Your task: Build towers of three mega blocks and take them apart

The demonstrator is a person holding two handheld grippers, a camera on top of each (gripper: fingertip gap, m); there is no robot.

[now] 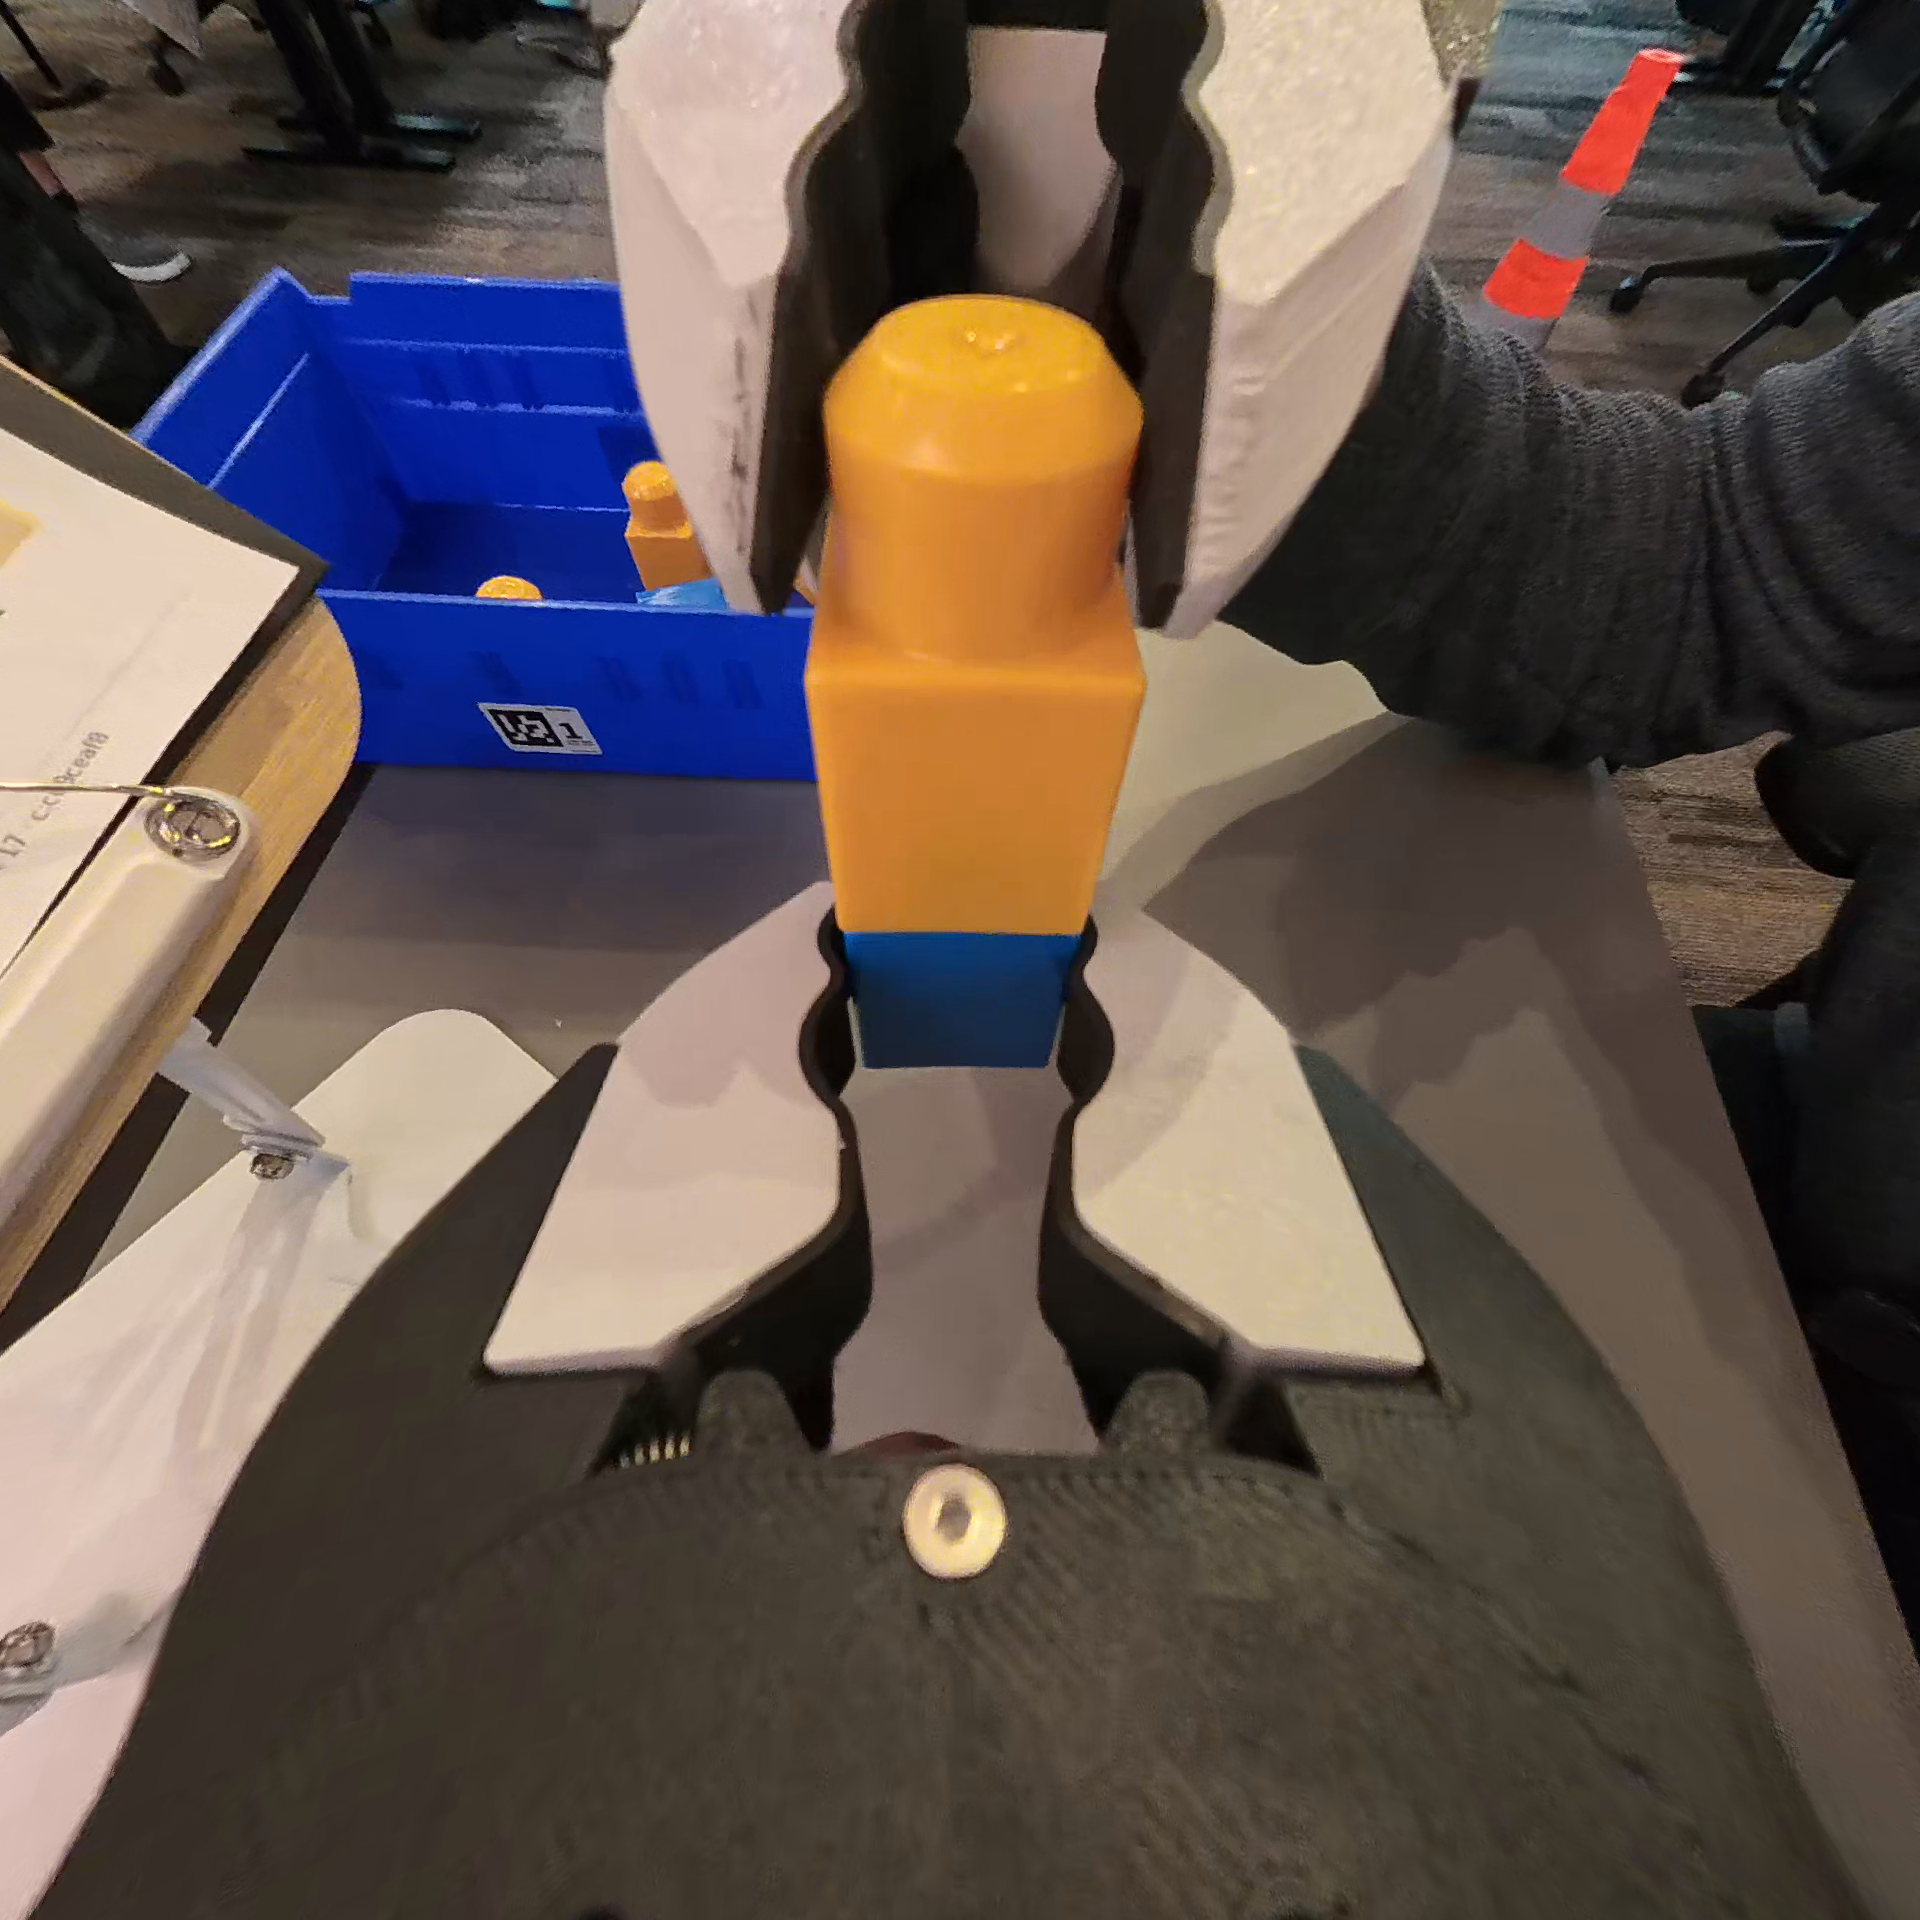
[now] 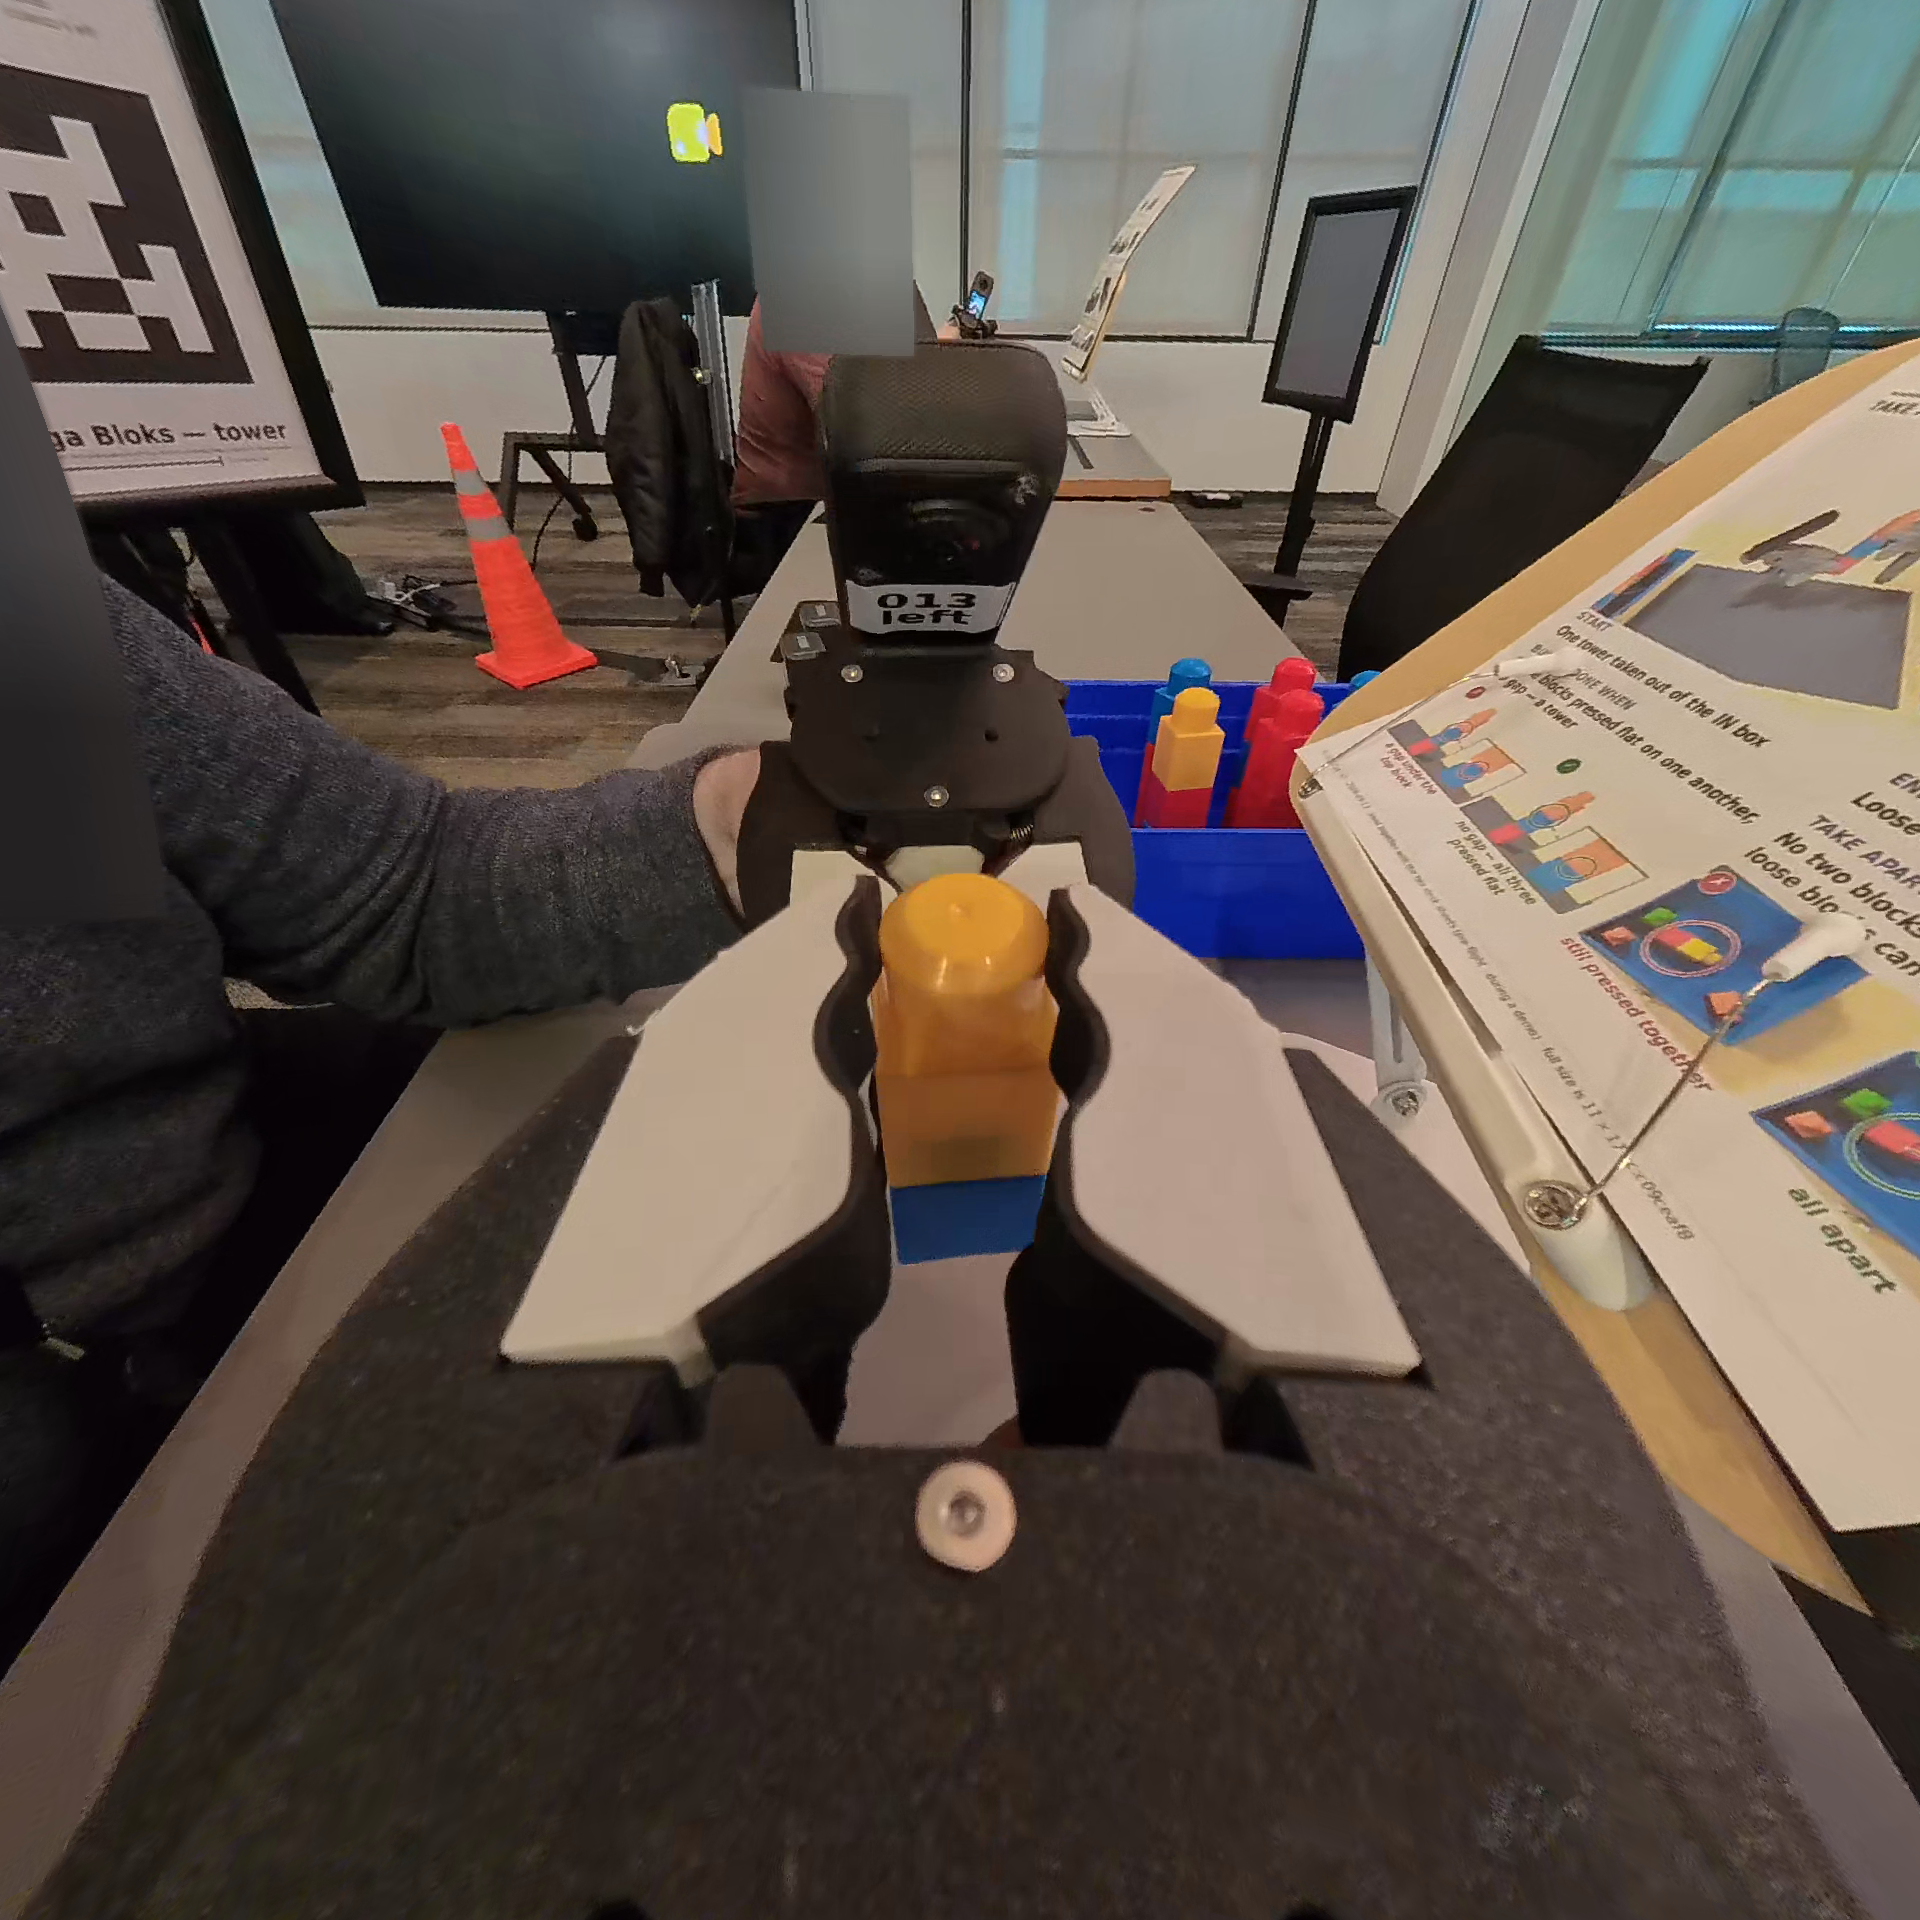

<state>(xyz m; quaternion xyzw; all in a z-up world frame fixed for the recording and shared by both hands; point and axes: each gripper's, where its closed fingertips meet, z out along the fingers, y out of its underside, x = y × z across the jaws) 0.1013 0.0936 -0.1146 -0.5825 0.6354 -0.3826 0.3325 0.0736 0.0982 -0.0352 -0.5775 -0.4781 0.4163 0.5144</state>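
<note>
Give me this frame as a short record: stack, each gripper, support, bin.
stack: orange block seated on blue block; two blocks visible, stud up
left gripper: jaws shut on blue block
right gripper: jaws shut on orange block, around its stud
support: cannot tell if the stack touches the table
bin: blue bin behind the stack, spare orange blocks inside

Grey table [image 1: 520, 904] under blue bin [image 1: 582, 686]
</note>
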